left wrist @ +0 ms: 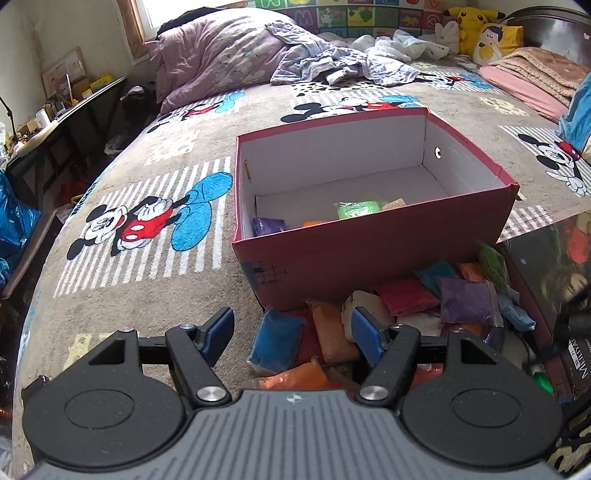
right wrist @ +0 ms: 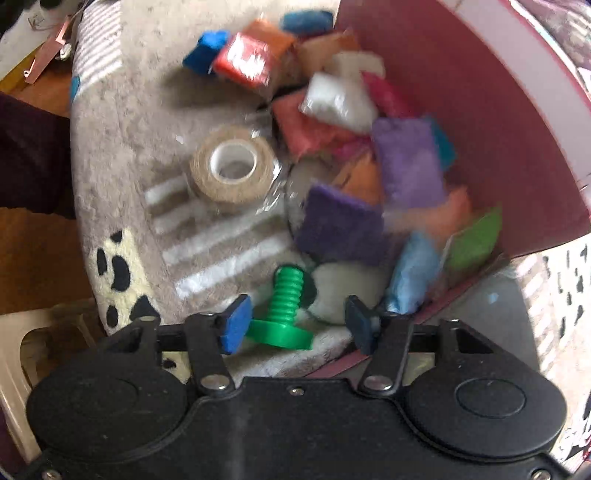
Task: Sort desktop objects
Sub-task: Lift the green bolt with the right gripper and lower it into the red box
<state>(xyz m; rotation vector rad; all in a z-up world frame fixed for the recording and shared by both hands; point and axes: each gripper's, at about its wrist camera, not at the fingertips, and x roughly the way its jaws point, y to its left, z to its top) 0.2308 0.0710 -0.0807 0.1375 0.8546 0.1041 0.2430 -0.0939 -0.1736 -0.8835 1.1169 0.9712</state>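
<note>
Dark red cardboard box (left wrist: pixel 369 254), white inside; green bag (left wrist: pixel 358 209) in it, purple bag (left wrist: pixel 267 225) at its 9 o'clock. Grey-brown bedspread (left wrist: pixel 177 295) with white stripes and red-shorts mouse cartoon pattern. Blue-filled plastic bag (left wrist: pixel 275 339) beside pale orange bag (left wrist: pixel 334 334). Black left gripper (left wrist: pixel 291 334), blue pads. Bright green plastic bolt (right wrist: pixel 284 314); tan tape roll (right wrist: pixel 231 170), white core, at its 12 o'clock. Deep purple fluffy bag (right wrist: pixel 340 225). Yellow plush toy (left wrist: pixel 471 27) far back.

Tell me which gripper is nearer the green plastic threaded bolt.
Right. The right gripper is open with the green plastic threaded bolt between its fingertips; the left gripper hovers open over blue and orange packets.
</note>
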